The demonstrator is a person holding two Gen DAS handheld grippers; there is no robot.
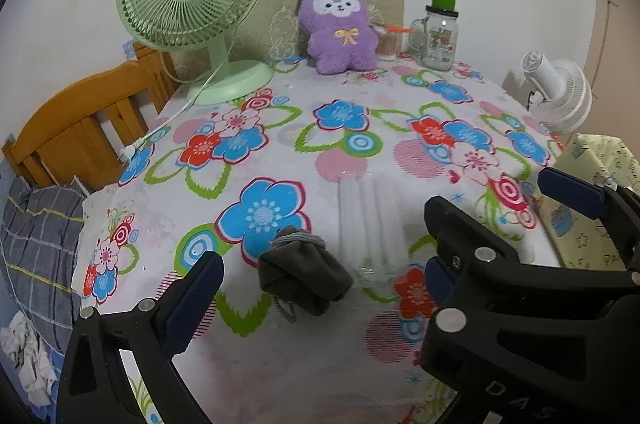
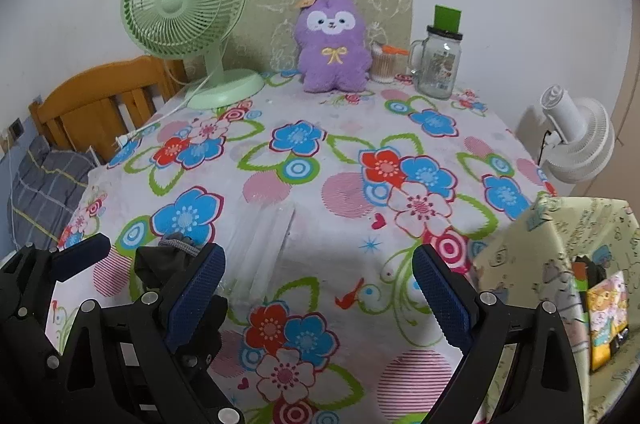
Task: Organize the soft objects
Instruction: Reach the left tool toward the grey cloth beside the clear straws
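A table with a flowered cloth point(image 1: 360, 152) fills both views, and its wide middle is bare. The rolled grey sock point(image 1: 302, 270) lies near the front edge, left of centre, with a clear ribbed glass point(image 1: 370, 224) on its side just right of it. The left gripper point(image 1: 320, 288) hangs over that near edge with its jaws wide apart and the sock between them, not touched. The right gripper point(image 2: 318, 288) is also spread open and holds nothing, over bare cloth to the right of the glass. Along the far edge stand a green fan point(image 2: 188, 12), a purple plush toy point(image 2: 332, 44), a small cup of sticks point(image 2: 382, 64) and a jar with a handle point(image 2: 438, 60). A wooden headboard point(image 1: 80, 128) borders the left edge, a white fan point(image 2: 580, 140) and a covered box point(image 2: 560, 264) the right.
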